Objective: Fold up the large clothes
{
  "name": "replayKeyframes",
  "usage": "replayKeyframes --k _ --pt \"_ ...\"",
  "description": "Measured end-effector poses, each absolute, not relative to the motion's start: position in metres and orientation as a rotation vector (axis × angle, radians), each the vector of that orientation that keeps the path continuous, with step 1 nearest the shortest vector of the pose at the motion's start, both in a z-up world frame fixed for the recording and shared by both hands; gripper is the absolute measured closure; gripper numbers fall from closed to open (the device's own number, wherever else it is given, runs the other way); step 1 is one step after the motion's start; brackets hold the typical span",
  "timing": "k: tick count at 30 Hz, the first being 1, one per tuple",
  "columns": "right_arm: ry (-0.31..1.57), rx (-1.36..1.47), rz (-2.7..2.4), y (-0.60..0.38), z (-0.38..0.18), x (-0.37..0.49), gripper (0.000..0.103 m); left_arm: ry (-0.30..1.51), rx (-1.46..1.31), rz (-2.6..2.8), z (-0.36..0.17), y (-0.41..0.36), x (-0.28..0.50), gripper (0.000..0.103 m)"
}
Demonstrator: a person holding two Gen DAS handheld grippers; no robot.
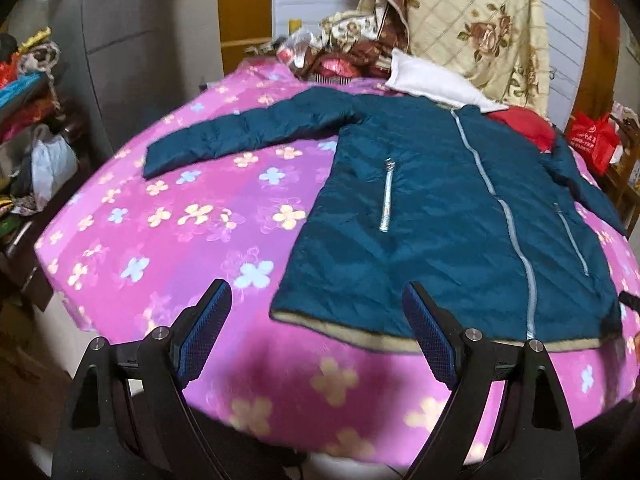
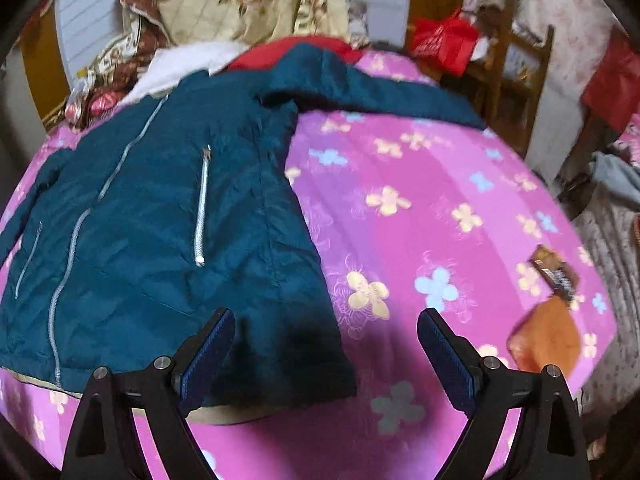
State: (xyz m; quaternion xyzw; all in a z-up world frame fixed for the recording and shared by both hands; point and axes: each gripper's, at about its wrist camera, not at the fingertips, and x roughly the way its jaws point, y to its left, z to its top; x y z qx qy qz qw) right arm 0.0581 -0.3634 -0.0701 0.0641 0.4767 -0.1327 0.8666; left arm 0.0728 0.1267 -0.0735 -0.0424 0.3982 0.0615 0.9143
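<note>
While both my grippers hang over the near edge of the bed (image 1: 168, 216), I count one teal jacket (image 1: 432, 216) spread flat, front up, on the pink flowered cover — two sleeves out, one long centre zipper (image 1: 508, 216), two pocket zippers. My left gripper (image 1: 316, 320) stands wide apart, holding nothing; my right gripper (image 2: 326, 344) likewise, above the hem corner. The collar end is hard to make out among piled bedding (image 1: 472, 20); everything is motion-blurred.
</note>
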Motion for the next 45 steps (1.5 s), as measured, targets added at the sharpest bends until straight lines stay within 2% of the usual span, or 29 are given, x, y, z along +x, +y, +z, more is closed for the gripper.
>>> replayKeyframes --k 6,7,8,10,12,13,14,15,16,17,19,22,31,33,37,39,40,42,44,45 --pt "1.050 0.225 -0.185 -0.364 -0.100 0.072 0.012 0.909 -0.130 0.052 -0.107 0.147 0.122 0.016" --pt "1.055 0.241 -0.172 -0.362 -0.103 0.074 0.015 0.929 -0.141 0.035 -0.113 0.149 0.131 0.016" --pt "1.061 0.252 -0.161 -0.360 -0.105 0.075 0.028 0.943 -0.154 0.015 -0.118 0.150 0.138 0.016" --pt "1.082 0.273 -0.140 -0.356 -0.109 0.079 0.038 0.983 -0.183 -0.023 -0.128 0.151 0.152 0.016" --pt "1.084 0.288 -0.133 -0.353 -0.109 0.080 0.049 1.013 -0.220 -0.056 -0.134 0.151 0.162 0.027" --pt "1.087 0.301 -0.125 -0.353 -0.108 0.079 0.057 1.041 -0.242 -0.077 -0.139 0.151 0.168 0.049" --pt "1.089 0.314 -0.117 -0.352 -0.108 0.079 0.066 1.072 -0.254 -0.084 -0.142 0.150 0.171 0.062" --pt "1.090 0.328 -0.106 -0.351 -0.107 0.079 0.070 1.079 -0.260 -0.079 -0.142 0.148 0.171 0.066" --pt "1.089 0.336 -0.100 -0.350 -0.106 0.078 0.076 1.071 -0.258 -0.075 -0.140 0.147 0.170 0.077" --pt "1.089 0.337 -0.100 -0.348 -0.104 0.075 0.079 1.069 -0.246 -0.072 -0.137 0.144 0.167 0.083" --pt "1.089 0.333 -0.099 -0.343 -0.102 0.068 0.082 1.065 -0.209 -0.051 -0.132 0.139 0.157 0.088" --pt "1.087 0.313 -0.088 -0.337 -0.100 0.050 0.084 1.059 -0.202 -0.031 -0.130 0.140 0.138 0.089" --pt "1.069 0.394 -0.052 -0.350 -0.101 -0.004 0.082 0.993 -0.164 0.015 -0.122 0.140 0.079 0.089" --pt "1.045 0.393 -0.075 -0.356 -0.093 -0.009 0.078 0.954 -0.143 0.051 -0.112 0.141 0.068 0.089" --pt "0.964 0.355 -0.163 -0.362 -0.065 -0.029 0.053 0.848 -0.097 0.146 -0.083 0.143 0.045 0.088" --pt "0.895 0.322 -0.214 -0.362 -0.043 -0.041 0.052 0.807 -0.068 0.196 -0.067 0.145 0.036 0.087" --pt "0.871 0.304 -0.222 -0.360 -0.032 -0.044 0.052 0.791 -0.062 0.201 -0.059 0.144 0.033 0.085" --pt "0.815 0.264 -0.218 -0.350 -0.007 -0.049 0.049 0.763 -0.060 0.209 -0.044 0.142 0.026 0.070" --pt "0.769 0.242 -0.180 -0.335 0.017 -0.048 0.032 0.723 -0.076 0.204 -0.029 0.141 0.018 0.045" --pt "0.741 0.233 -0.147 -0.325 0.030 -0.046 0.028 0.699 -0.088 0.202 -0.021 0.140 0.012 0.042"
